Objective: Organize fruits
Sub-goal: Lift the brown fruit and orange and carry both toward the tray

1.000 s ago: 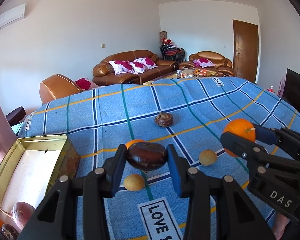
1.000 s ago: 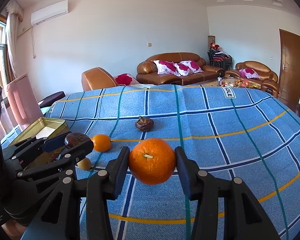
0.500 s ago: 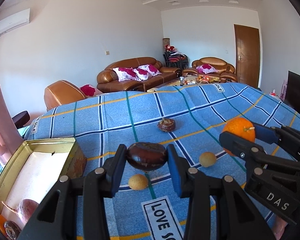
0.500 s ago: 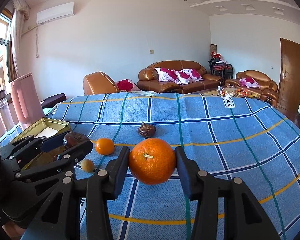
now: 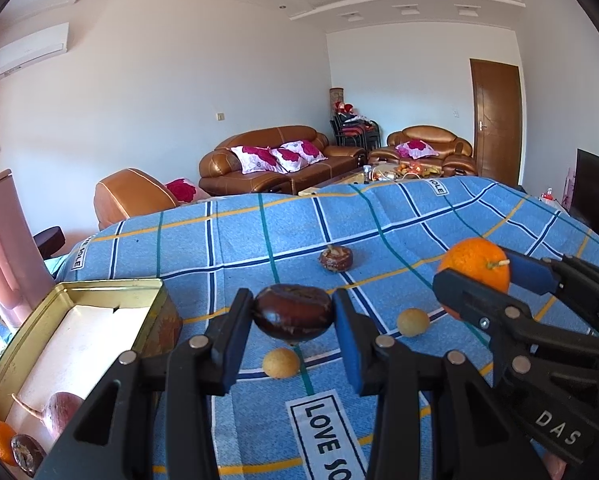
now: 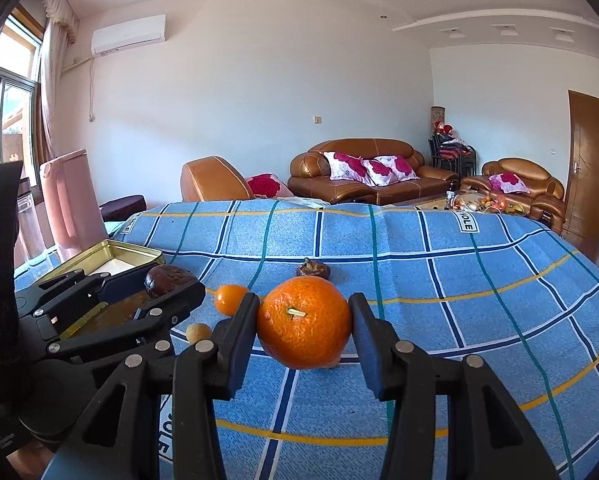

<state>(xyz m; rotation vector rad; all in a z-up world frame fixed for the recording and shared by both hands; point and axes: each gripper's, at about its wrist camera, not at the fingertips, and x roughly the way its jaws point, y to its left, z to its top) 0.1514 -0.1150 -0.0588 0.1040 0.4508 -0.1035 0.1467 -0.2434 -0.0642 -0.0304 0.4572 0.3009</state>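
Observation:
My left gripper [image 5: 293, 314] is shut on a dark brown fruit [image 5: 293, 312], held above the blue checked cloth [image 5: 259, 240]. My right gripper [image 6: 304, 328] is shut on a large orange [image 6: 304, 328], also lifted off the cloth. Each gripper shows in the other's view: the right gripper [image 5: 475, 268] at the right with the orange [image 5: 473, 266], the left gripper [image 6: 171, 280] at the left with the brown fruit [image 6: 169, 280]. On the cloth lie another dark fruit [image 5: 335, 259], two small yellow fruits [image 5: 281, 363] [image 5: 412, 322] and a small orange [image 6: 231, 299].
A gold tin box [image 5: 99, 292] stands at the left on the cloth, holding a reddish root, a small orange and a dark fruit in its near corner. Brown leather sofas [image 5: 275, 160], a pink chair [image 6: 71, 200] and a wooden door [image 5: 495, 120] lie beyond the table.
Both views have tilted up a little and shifted, so the tin box and the loose fruits sit lower and nearer in the frame. Both grips are unchanged.

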